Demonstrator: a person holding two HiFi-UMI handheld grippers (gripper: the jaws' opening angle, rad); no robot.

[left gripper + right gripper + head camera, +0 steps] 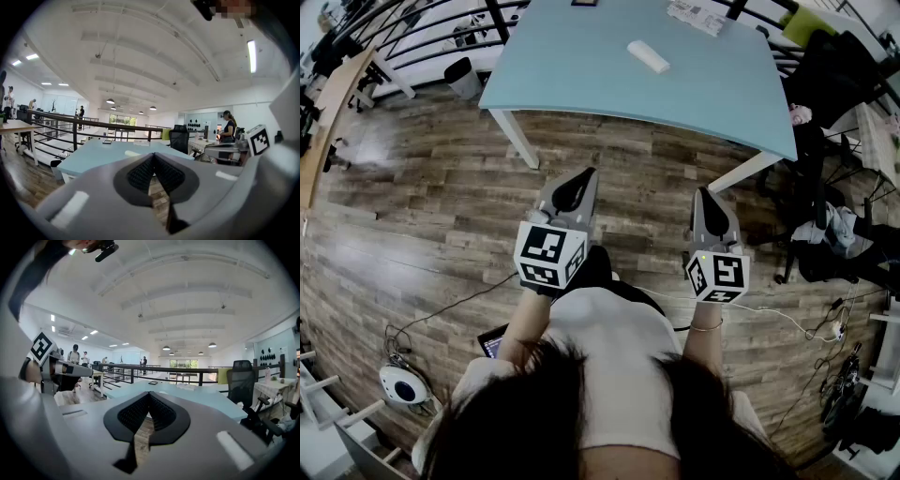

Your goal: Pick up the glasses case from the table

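The white glasses case (648,56) lies on the light blue table (581,75), toward its far middle. Both grippers hang over the wood floor, short of the table's near edge and well apart from the case. My left gripper (587,174) points at the table with its jaws together and nothing in them. My right gripper (701,193) is shut and empty too. In the left gripper view the case (132,153) shows as a pale bar on the table (93,157), just beyond the closed gripper (153,155). In the right gripper view the closed gripper (149,393) faces the table (197,397).
Papers (698,16) and a small dark device (584,3) lie at the table's far edge. A black railing (441,28) and a bin (464,77) stand at the left, black office chairs (825,84) at the right. Cables (787,319) run across the floor.
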